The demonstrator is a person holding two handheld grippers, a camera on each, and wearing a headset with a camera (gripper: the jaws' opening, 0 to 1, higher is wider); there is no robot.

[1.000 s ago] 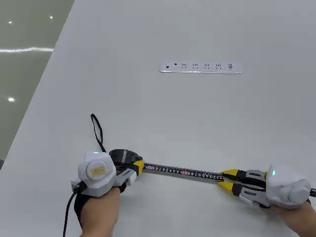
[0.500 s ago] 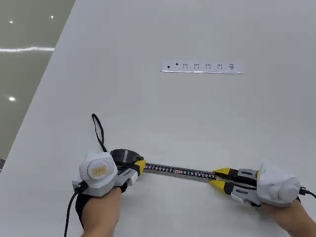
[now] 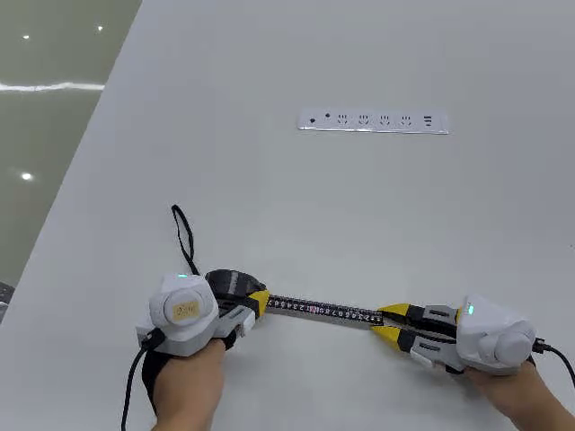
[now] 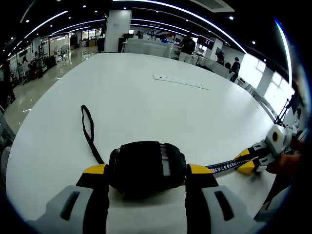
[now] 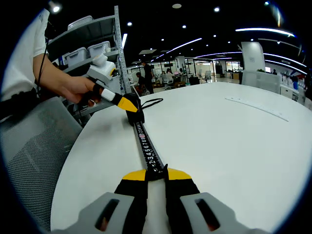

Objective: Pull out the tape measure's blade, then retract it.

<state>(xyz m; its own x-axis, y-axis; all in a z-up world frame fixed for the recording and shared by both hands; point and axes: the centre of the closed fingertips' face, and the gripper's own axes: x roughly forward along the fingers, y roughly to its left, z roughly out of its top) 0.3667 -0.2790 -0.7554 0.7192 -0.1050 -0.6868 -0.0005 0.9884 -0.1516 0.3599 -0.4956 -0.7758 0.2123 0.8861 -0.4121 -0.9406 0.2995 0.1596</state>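
Tape measure case (image 3: 229, 285), black, sits on the white counter (image 3: 359, 206) toward its left edge, clamped between the yellow-tipped fingers of the left gripper (image 3: 244, 298). Its blade (image 3: 323, 311) runs out low over the counter to the right gripper (image 3: 388, 321), whose fingers are pressed together on the blade's end. The end hook is hidden, probably between them. A black wrist strap (image 3: 182, 235) trails from the case toward the far side. A white power strip (image 3: 373, 121) lies well apart, farther back.
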